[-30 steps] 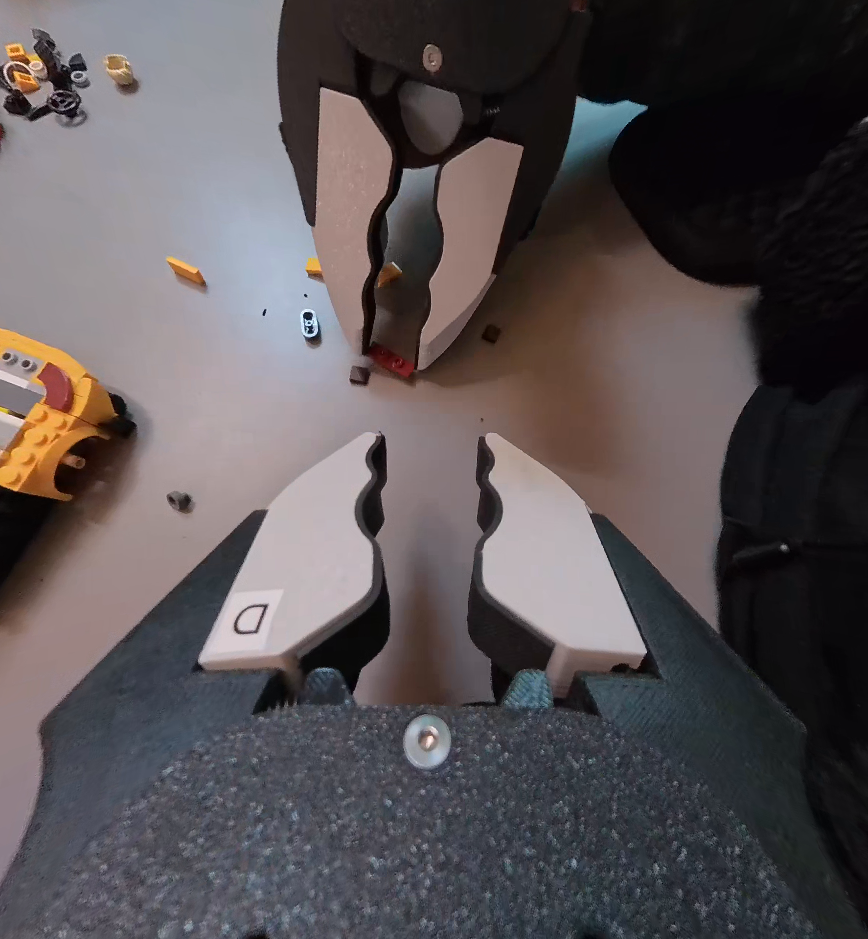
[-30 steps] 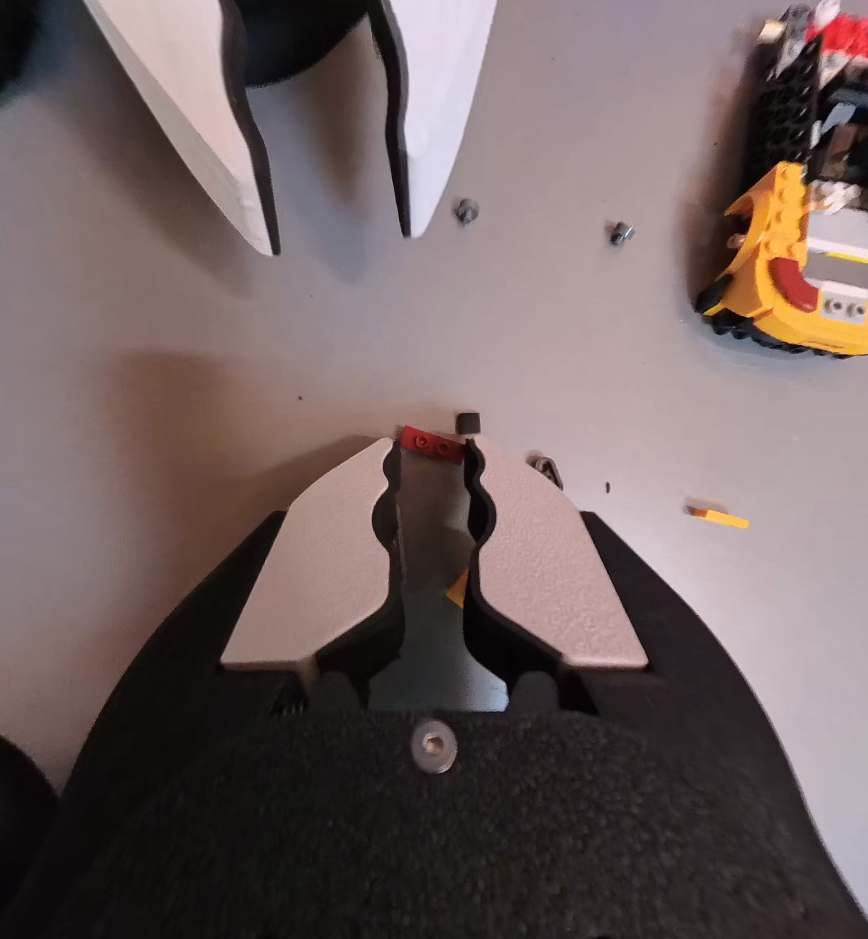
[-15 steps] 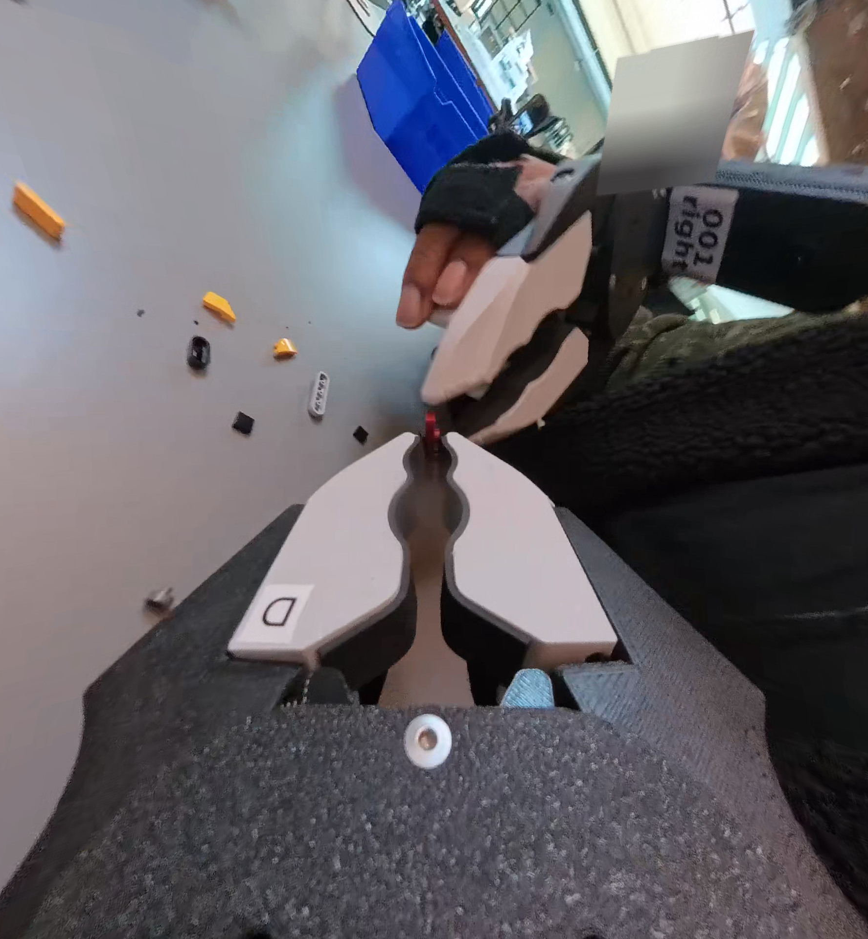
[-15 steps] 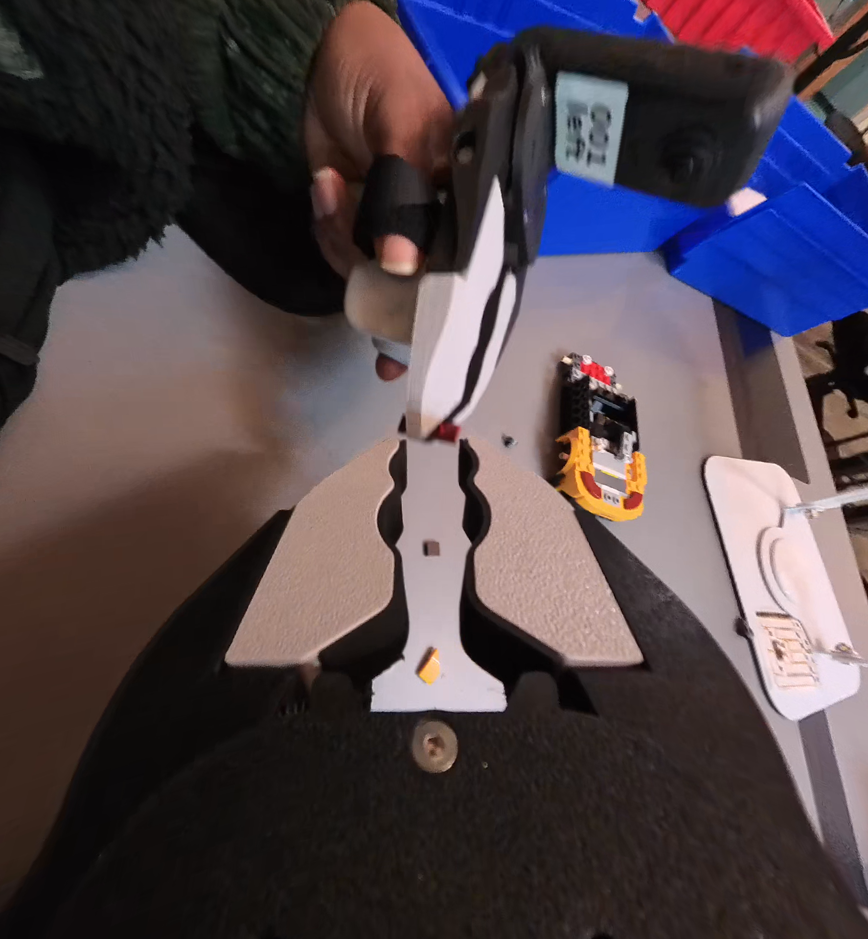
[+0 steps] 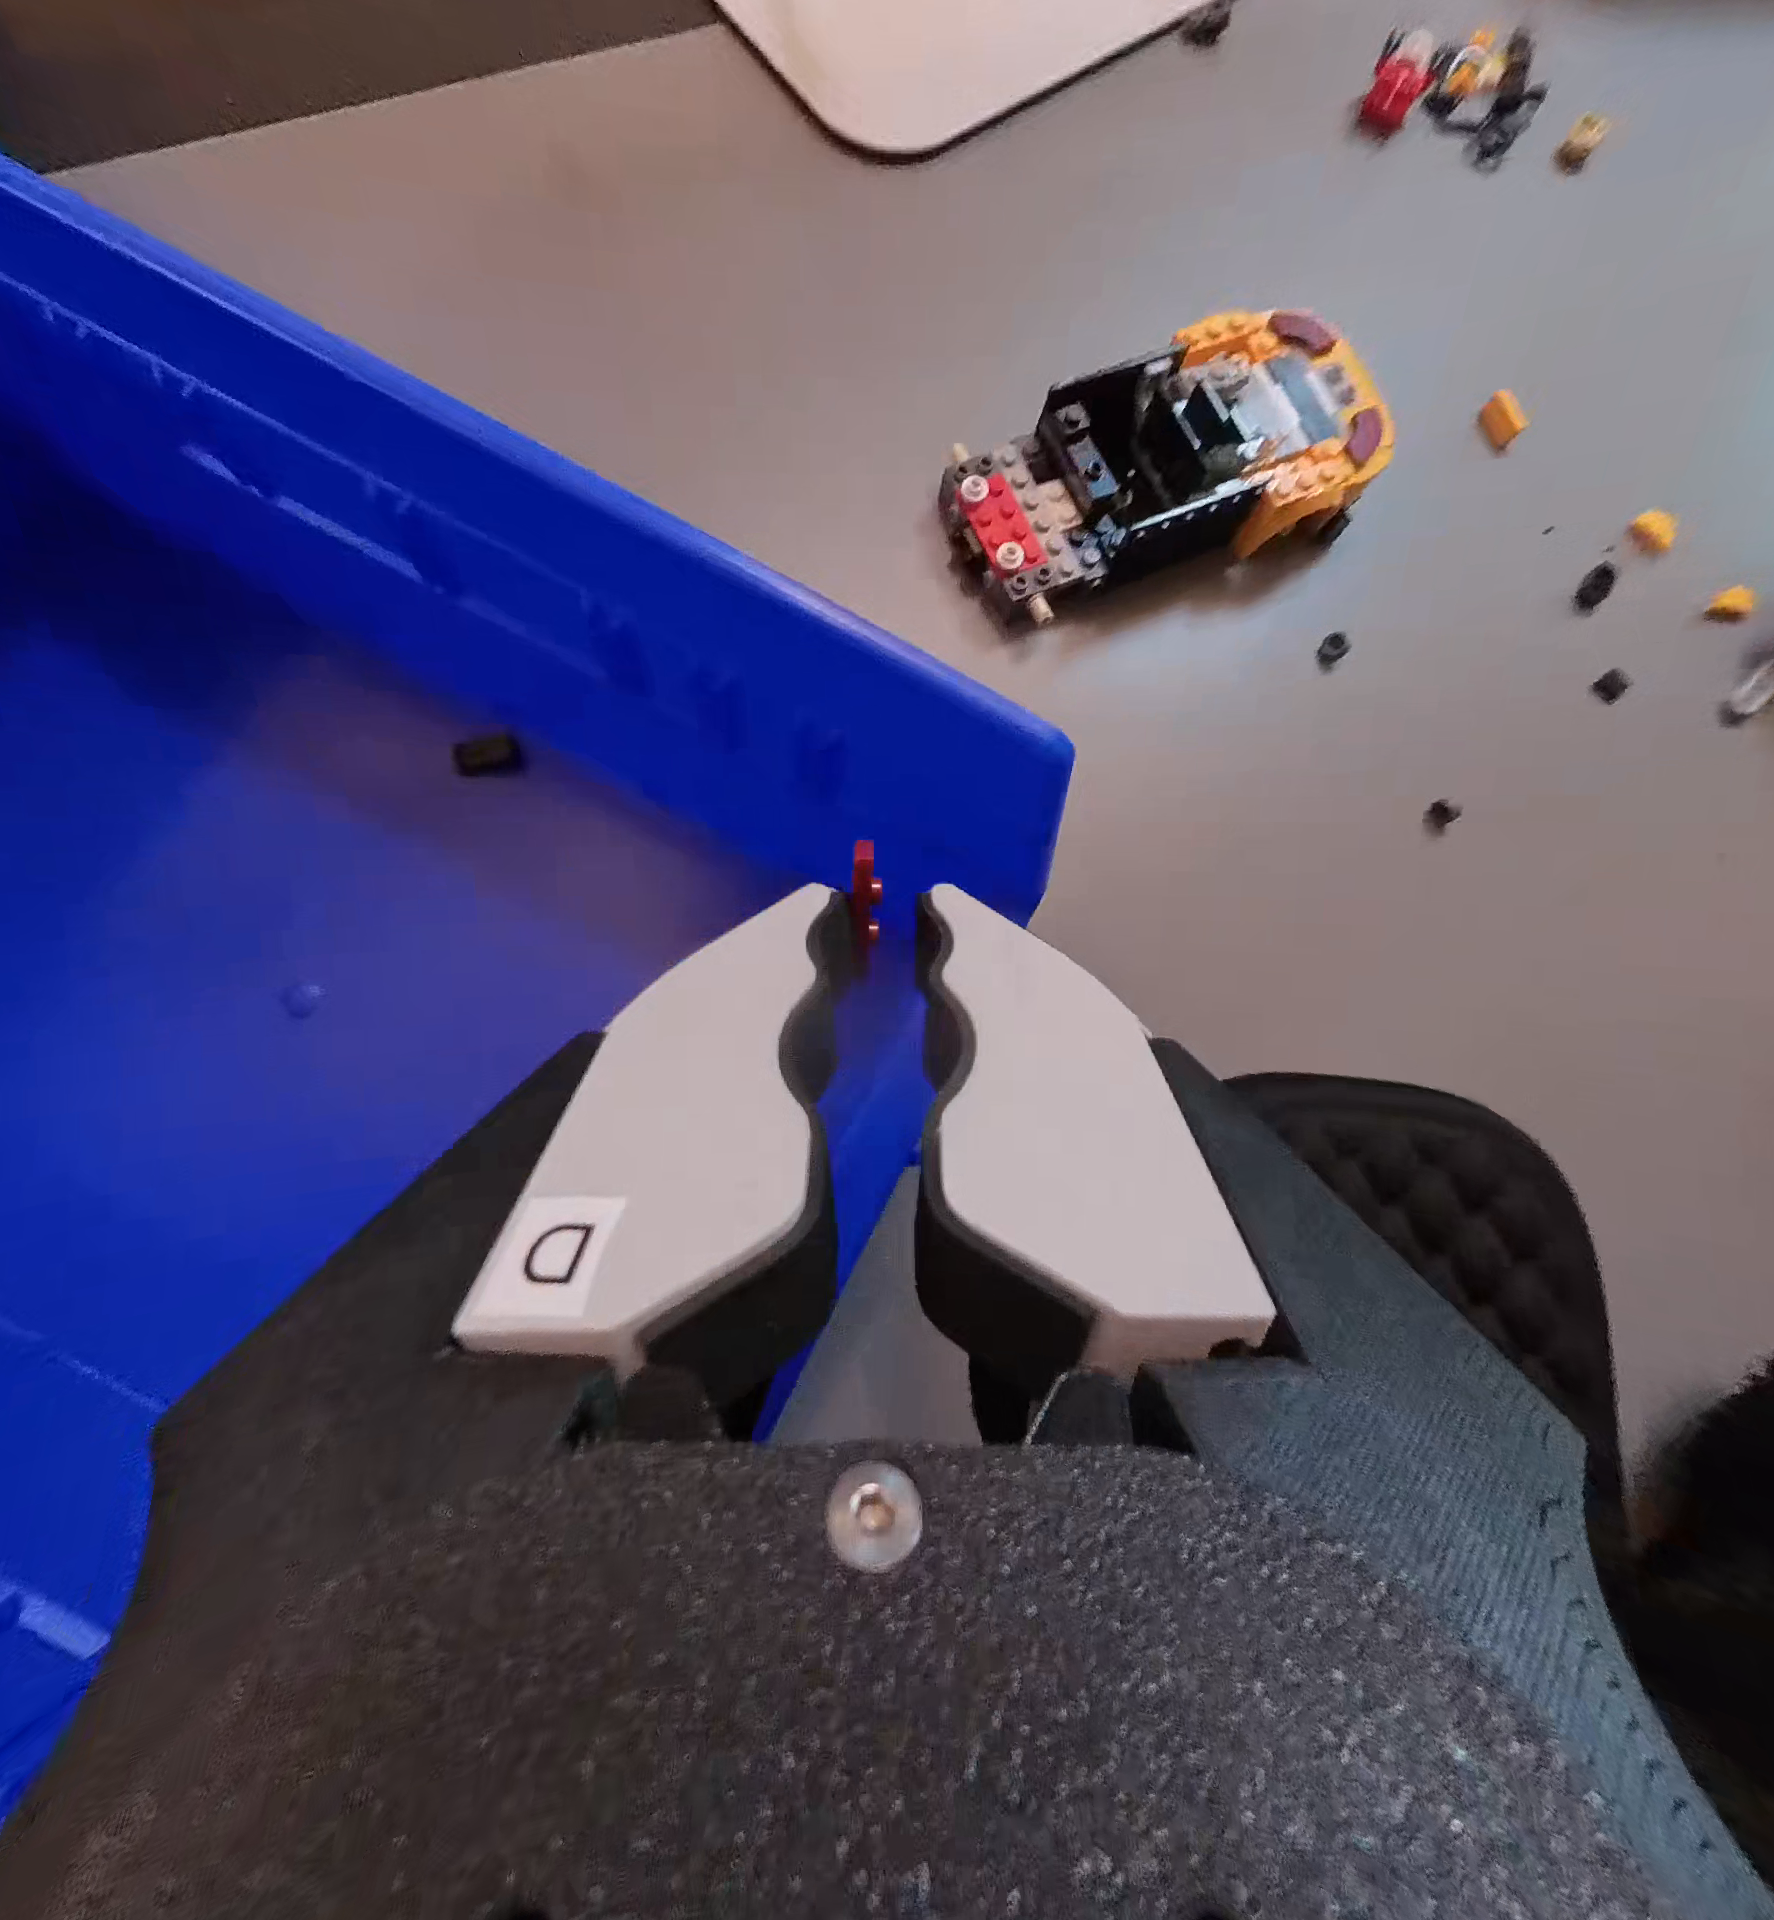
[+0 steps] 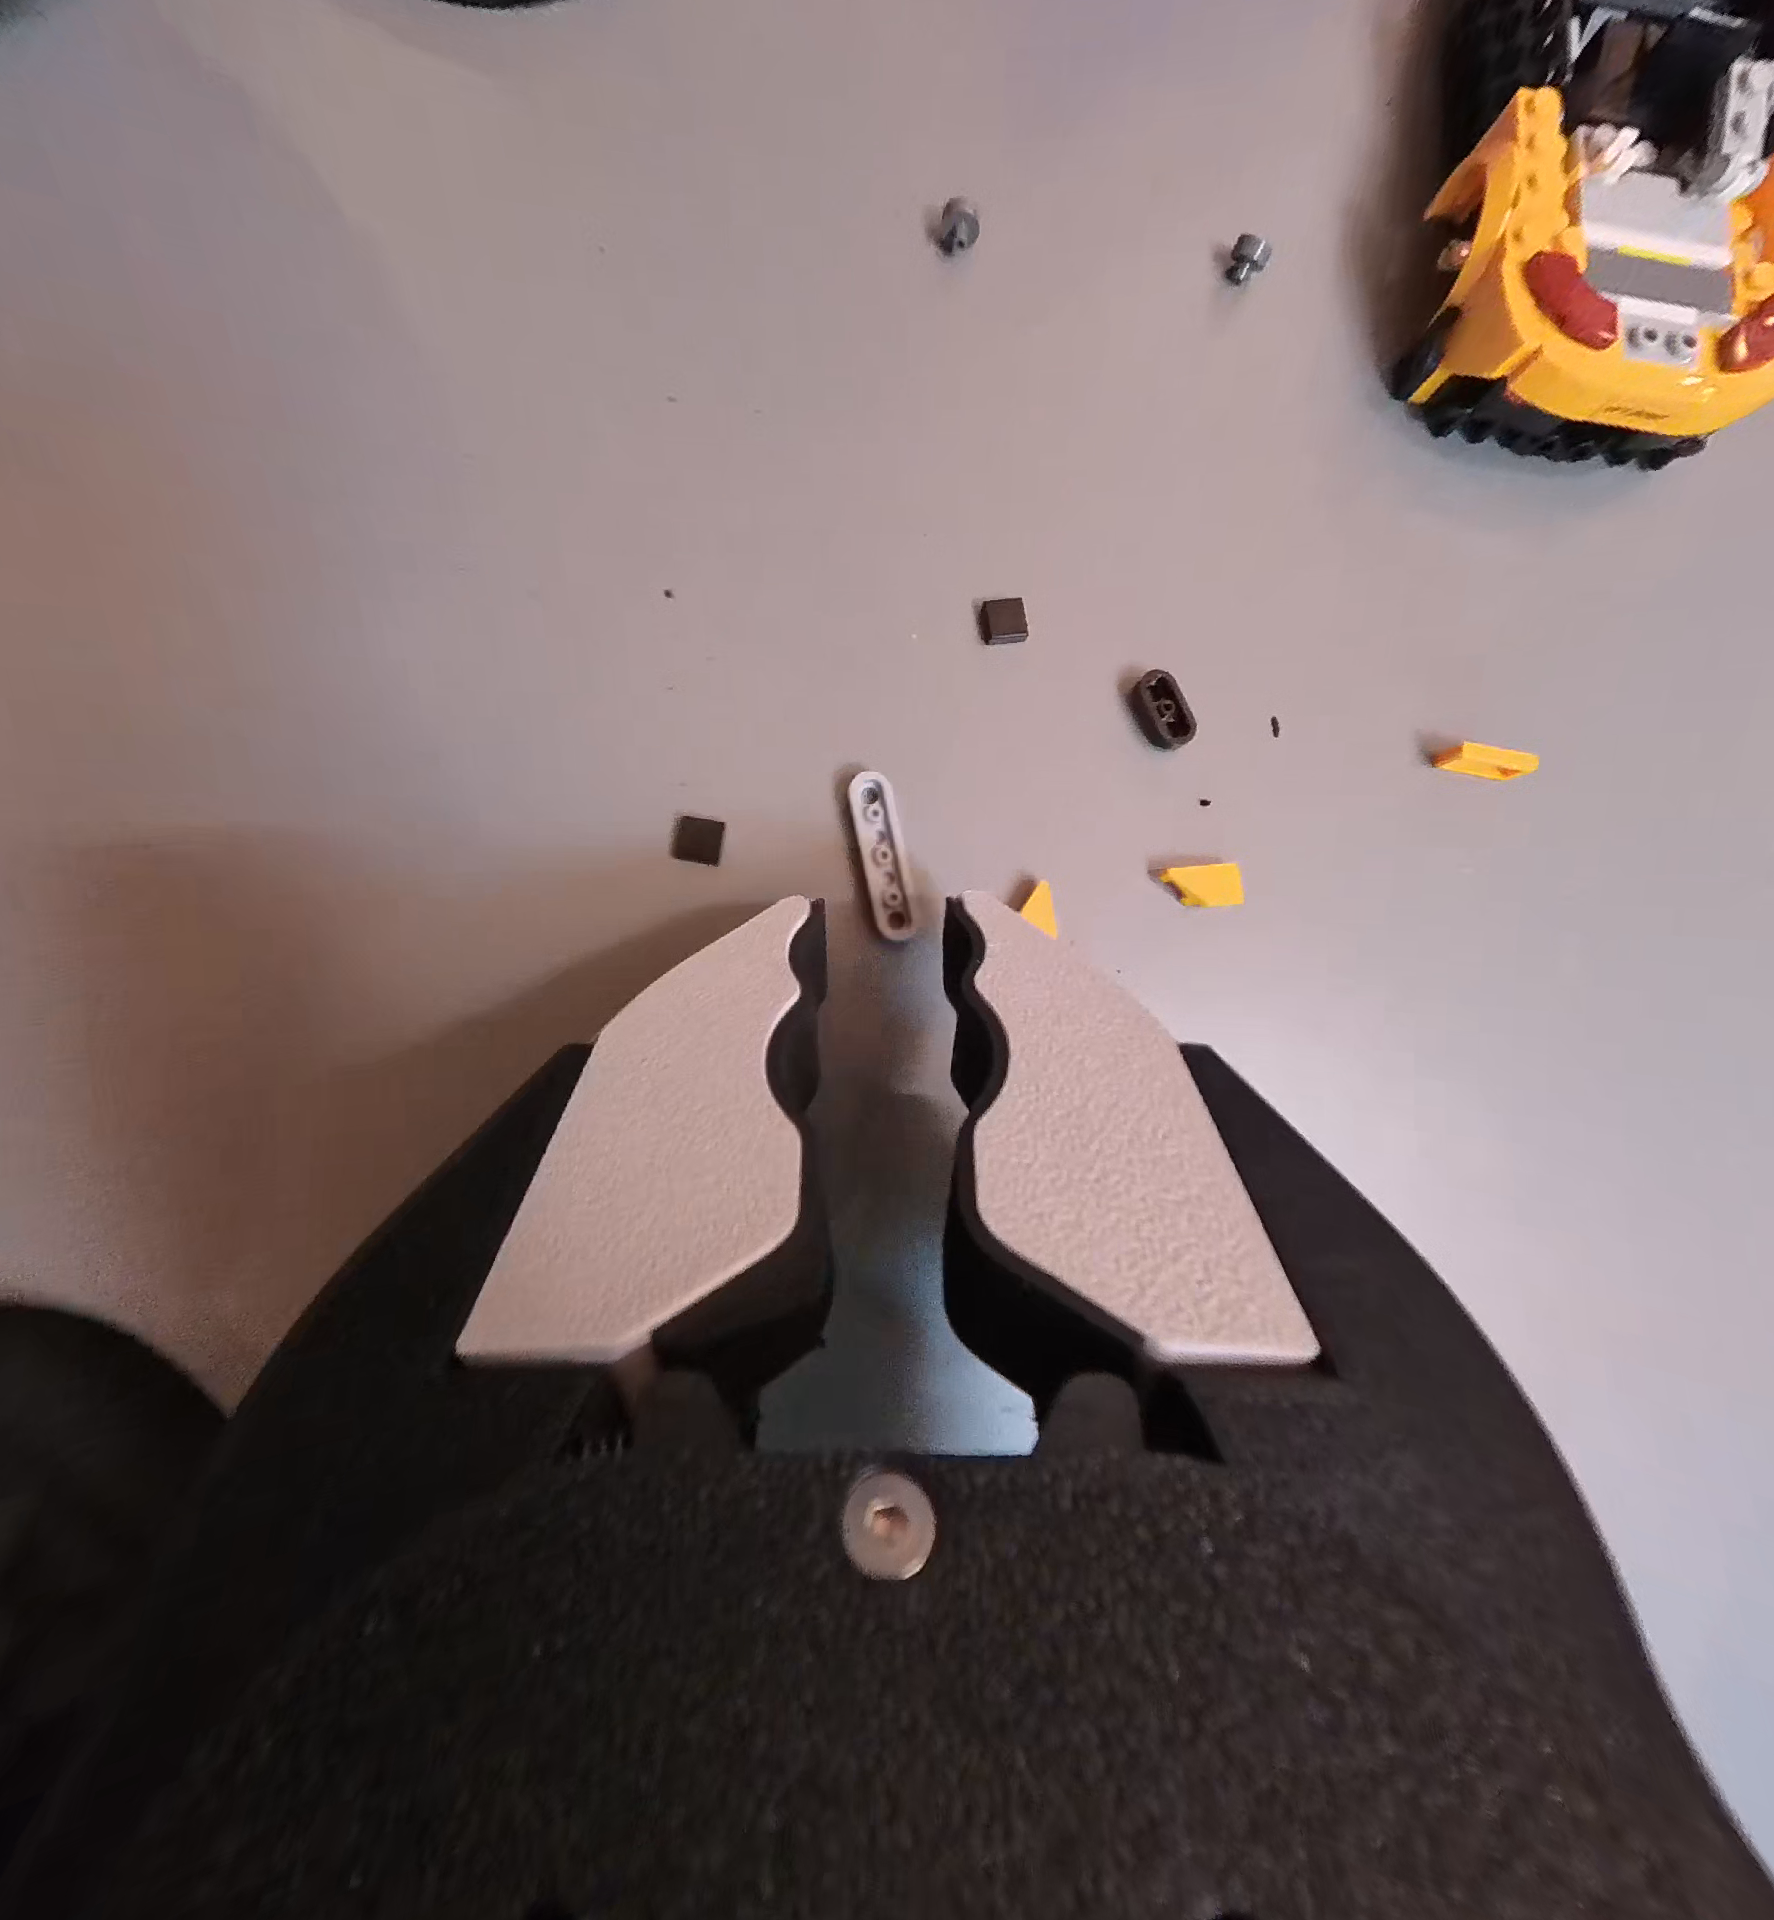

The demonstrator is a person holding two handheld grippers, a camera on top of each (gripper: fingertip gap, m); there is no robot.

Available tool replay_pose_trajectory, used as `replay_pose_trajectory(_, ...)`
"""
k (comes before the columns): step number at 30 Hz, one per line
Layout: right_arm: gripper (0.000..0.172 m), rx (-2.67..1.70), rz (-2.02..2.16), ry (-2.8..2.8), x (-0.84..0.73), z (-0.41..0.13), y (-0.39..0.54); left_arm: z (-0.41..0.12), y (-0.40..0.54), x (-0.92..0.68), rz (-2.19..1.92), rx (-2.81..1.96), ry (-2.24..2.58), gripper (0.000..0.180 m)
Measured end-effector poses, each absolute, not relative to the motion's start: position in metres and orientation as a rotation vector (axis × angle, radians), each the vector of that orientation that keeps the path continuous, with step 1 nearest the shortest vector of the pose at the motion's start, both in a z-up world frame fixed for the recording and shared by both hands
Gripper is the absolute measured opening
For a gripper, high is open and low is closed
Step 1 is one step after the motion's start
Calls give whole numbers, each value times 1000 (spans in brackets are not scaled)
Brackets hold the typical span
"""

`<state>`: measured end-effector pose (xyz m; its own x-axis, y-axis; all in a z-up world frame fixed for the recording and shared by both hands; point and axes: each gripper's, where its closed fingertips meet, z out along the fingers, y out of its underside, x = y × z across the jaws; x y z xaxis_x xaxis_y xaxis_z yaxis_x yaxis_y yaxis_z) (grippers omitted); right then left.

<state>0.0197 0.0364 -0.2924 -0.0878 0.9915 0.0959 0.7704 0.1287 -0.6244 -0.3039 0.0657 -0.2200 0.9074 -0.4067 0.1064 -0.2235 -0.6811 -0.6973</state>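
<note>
In the left wrist view my left gripper point(image 5: 872, 899) hovers over the corner of a blue bin point(image 5: 550, 582). Its jaws stand apart. A small red plate point(image 5: 865, 883) stands on edge between the fingertips, against the left pad, with a visible gap to the right pad. A small black piece point(image 5: 488, 753) lies on the bin floor. In the right wrist view my right gripper point(image 6: 883, 904) is open and empty, low over the grey table point(image 6: 343, 520). A thin grey beam with holes point(image 6: 883, 857) lies flat just ahead of its fingertips.
A part-built yellow and black brick car point(image 5: 1174, 468) point(image 6: 1631, 301) stands on the table. Loose yellow wedges point(image 6: 1203, 883), black tiles point(image 6: 698, 840) point(image 6: 1002, 621), a black oval piece point(image 6: 1163, 709) and grey pins point(image 6: 956, 223) lie around. A white tray point(image 5: 945, 62) sits farther off. The left gripper's tips are roughly 35 cm from the right gripper's. The small black piece point(image 5: 488, 753) sits 12 cm or so from the ends of my left fingers.
The red plate passed from the right gripper to the left, which shut on it and carried it over the blue bin. The left jaws have now parted. The right gripper returned over the loose pieces.
</note>
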Motion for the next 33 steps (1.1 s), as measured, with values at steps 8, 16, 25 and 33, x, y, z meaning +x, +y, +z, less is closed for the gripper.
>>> replay_pose_trajectory(8,12,-1741,616,-1993,14,-298,36,-238,68,-323,-246,-2400,396,54)
replay_pose_trajectory(16,7,-1604,703,-1887,-11,-269,29,-175,56,-242,-287,-1948,810,37)
replay_pose_trajectory(25,8,-1531,1214,-1691,-56,-212,-21,-211,-25,-64,-505,-1439,1583,27)
replay_pose_trajectory(33,8,-1578,1340,-1689,-59,-218,-33,-223,-26,-52,-458,-1405,1652,7)
